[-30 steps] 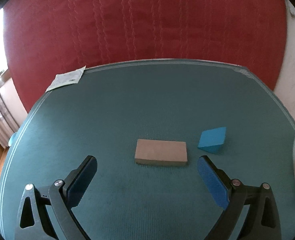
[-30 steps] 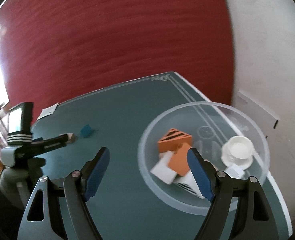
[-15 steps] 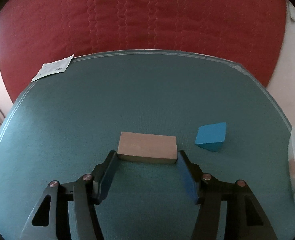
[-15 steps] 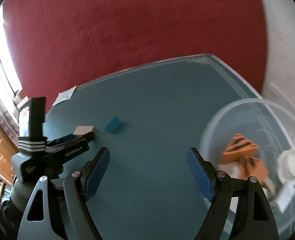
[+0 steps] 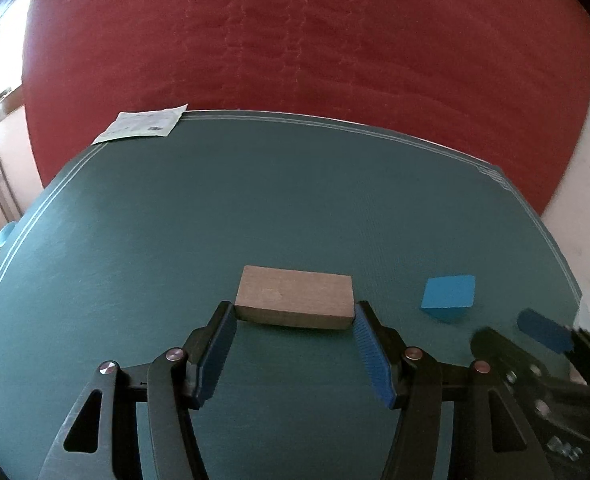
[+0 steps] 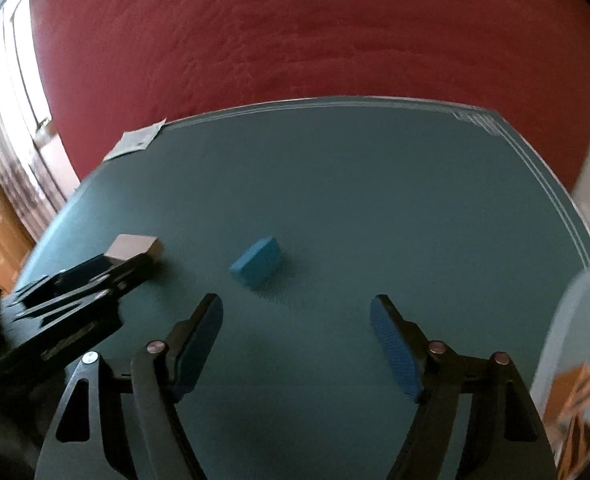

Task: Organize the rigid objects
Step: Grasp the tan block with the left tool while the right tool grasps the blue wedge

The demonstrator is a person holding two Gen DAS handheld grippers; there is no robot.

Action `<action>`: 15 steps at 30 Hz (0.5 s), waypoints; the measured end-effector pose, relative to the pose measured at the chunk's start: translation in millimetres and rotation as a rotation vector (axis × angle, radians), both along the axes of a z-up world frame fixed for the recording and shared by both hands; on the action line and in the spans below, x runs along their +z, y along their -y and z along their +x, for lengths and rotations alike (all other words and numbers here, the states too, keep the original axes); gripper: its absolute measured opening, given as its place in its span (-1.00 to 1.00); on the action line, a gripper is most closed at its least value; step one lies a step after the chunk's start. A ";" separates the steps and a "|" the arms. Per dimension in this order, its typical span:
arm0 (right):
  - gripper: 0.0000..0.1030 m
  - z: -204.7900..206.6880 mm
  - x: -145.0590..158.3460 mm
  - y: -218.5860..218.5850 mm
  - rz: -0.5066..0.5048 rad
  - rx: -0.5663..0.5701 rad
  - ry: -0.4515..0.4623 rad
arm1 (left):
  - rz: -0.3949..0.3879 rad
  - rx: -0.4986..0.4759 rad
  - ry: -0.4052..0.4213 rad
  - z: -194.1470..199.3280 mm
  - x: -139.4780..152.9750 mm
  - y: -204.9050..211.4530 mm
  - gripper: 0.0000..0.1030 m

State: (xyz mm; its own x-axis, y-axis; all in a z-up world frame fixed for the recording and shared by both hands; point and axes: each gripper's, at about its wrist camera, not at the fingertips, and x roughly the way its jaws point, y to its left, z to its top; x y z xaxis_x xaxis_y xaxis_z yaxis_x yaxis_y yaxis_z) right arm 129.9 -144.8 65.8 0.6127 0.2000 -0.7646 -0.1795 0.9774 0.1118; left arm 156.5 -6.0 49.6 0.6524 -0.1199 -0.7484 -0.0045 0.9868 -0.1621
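Note:
A tan wooden block (image 5: 295,294) lies flat on the green mat (image 5: 255,200). My left gripper (image 5: 293,312) is shut on it, one blue pad pressed on each short end. From the right wrist view the block (image 6: 133,246) pokes out past the left gripper (image 6: 131,266). To the right lies a blue wedge (image 5: 449,294), nothing touching it. My right gripper (image 6: 295,302) hovers just short of the wedge (image 6: 257,262). Its jaws are closing with nothing between them. In the left wrist view the right gripper (image 5: 515,334) shows blurred at the lower right.
A clear plastic bowl (image 6: 567,320) stands at the mat's right edge and holds orange striped blocks (image 6: 571,392). A white paper (image 5: 143,126) lies at the far left corner. Red fabric (image 5: 295,40) rises behind the mat.
My left gripper's jaws went from wide apart to closed on the wooden block. The right gripper swung left from over the bowl to the blue wedge.

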 end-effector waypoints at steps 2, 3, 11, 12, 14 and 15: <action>0.44 8.2 -3.0 -6.3 -0.026 0.028 -0.005 | 0.000 0.007 0.000 -0.6 0.3 -0.7 0.22; 0.44 10.2 -3.7 -7.8 -0.034 0.034 -0.006 | 0.000 0.010 0.000 -0.8 0.3 -0.7 0.22; 0.14 30.1 -8.8 -24.5 -0.089 0.101 -0.005 | -0.014 0.028 -0.011 -1.6 -3.1 -1.5 0.22; 0.12 30.3 -8.9 -26.7 -0.106 0.075 0.001 | -0.014 0.029 -0.011 -1.7 -3.6 -1.6 0.22; 0.02 30.2 -9.6 -34.1 -0.142 0.086 0.007 | -0.014 0.028 -0.011 -4.1 -4.0 -0.7 0.22; -0.07 28.5 -9.2 -36.7 -0.150 0.093 0.010 | -0.015 0.029 -0.011 -4.7 -3.9 -0.5 0.22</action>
